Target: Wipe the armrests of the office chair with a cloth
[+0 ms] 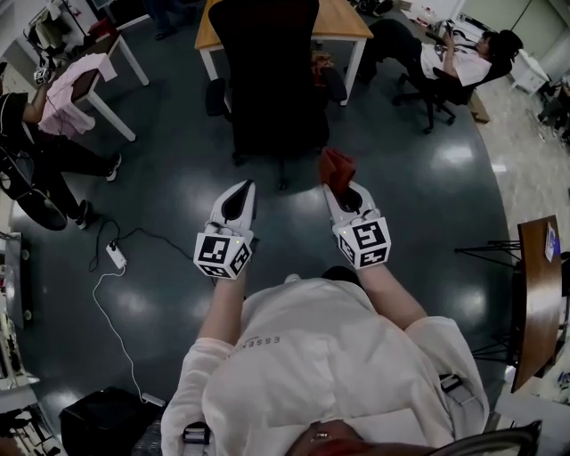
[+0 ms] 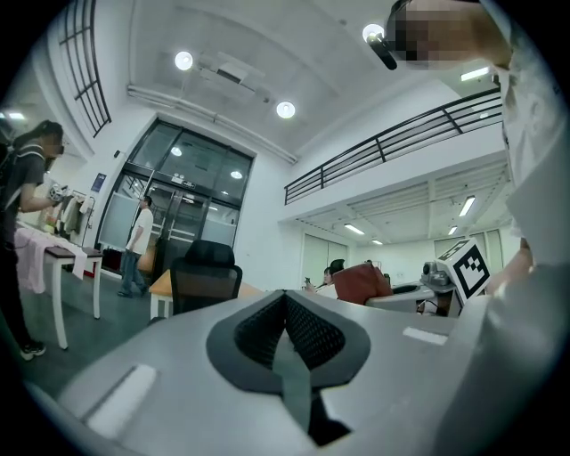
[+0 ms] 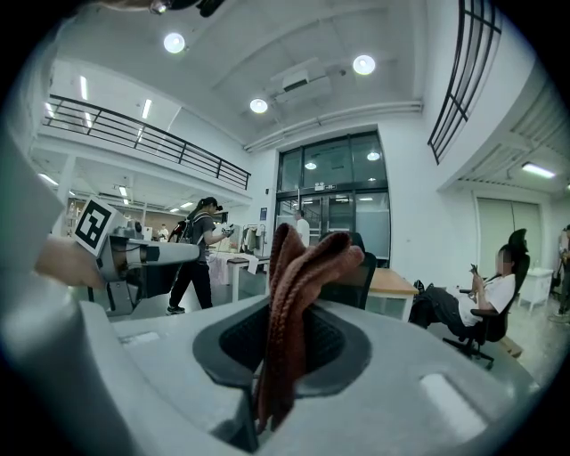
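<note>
The right gripper (image 3: 278, 352) is clamped on a reddish-brown cloth (image 3: 298, 276). The folded fabric is pinched between the two jaws and stands up out of them in a thick ribbed bunch above the tips. From the head view, the cloth sits at the very front of that gripper, covering its tips. The left gripper (image 1: 241, 189) is held level with it, just beside it, and apart from the cloth. Its jaws are pressed together with nothing between them. The office chair (image 1: 267, 80) stands ahead of both grippers on the dark glossy floor (image 1: 160, 178), pushed up to a wooden table (image 1: 349, 21), with its tall black back towards the person. An armrest (image 1: 216, 96) juts out at each side of the chair. The cloth is short of the chair and touches neither armrest; in the right gripper view the chair shows only in the background, behind the fabric. A seated person (image 1: 454, 58) is off to the right of the table.
</note>
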`<move>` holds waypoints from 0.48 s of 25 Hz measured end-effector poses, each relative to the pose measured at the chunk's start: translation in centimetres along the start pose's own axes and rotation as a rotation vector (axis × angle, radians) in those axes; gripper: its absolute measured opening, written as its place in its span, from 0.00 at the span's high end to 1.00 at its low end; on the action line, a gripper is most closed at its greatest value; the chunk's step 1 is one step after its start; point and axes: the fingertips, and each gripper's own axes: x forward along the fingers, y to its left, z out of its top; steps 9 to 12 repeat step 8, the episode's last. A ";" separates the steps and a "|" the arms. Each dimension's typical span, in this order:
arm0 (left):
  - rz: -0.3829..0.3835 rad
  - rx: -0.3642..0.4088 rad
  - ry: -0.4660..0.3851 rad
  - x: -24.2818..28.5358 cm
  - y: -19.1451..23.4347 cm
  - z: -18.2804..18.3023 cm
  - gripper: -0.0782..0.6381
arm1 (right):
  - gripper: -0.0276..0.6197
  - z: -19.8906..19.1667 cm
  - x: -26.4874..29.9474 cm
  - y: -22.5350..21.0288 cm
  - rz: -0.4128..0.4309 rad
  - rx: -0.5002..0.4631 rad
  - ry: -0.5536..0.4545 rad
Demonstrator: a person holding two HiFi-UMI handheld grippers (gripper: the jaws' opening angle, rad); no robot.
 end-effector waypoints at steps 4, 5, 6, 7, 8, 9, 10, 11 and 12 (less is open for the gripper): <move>0.002 0.005 0.013 -0.1 0.3 -0.3 0.87 | 0.89 -0.1 0.3 0.3 -0.004 -0.003 0.002; 0.001 0.006 0.014 -0.1 0.3 -0.4 0.87 | 0.89 -0.1 0.4 0.4 -0.004 -0.003 0.004; -0.002 0.006 0.014 -0.2 0.3 -0.4 0.87 | 0.89 -0.1 0.4 0.5 -0.003 -0.003 0.006; -0.004 0.006 0.013 -0.3 0.3 -0.4 0.87 | 0.89 -0.1 0.4 0.6 -0.002 -0.004 0.007; -0.007 0.007 0.012 -0.3 0.2 -0.4 0.87 | 0.89 -0.2 0.4 0.6 -0.002 -0.004 0.008; -0.007 0.007 0.012 -0.3 0.2 -0.4 0.87 | 0.89 -0.2 0.4 0.6 -0.002 -0.004 0.008; -0.007 0.007 0.012 -0.3 0.2 -0.4 0.87 | 0.89 -0.2 0.4 0.6 -0.002 -0.004 0.008; -0.007 0.007 0.012 -0.3 0.2 -0.4 0.87 | 0.89 -0.2 0.4 0.6 -0.002 -0.004 0.008; -0.007 0.007 0.012 -0.3 0.2 -0.4 0.87 | 0.89 -0.2 0.4 0.6 -0.002 -0.004 0.008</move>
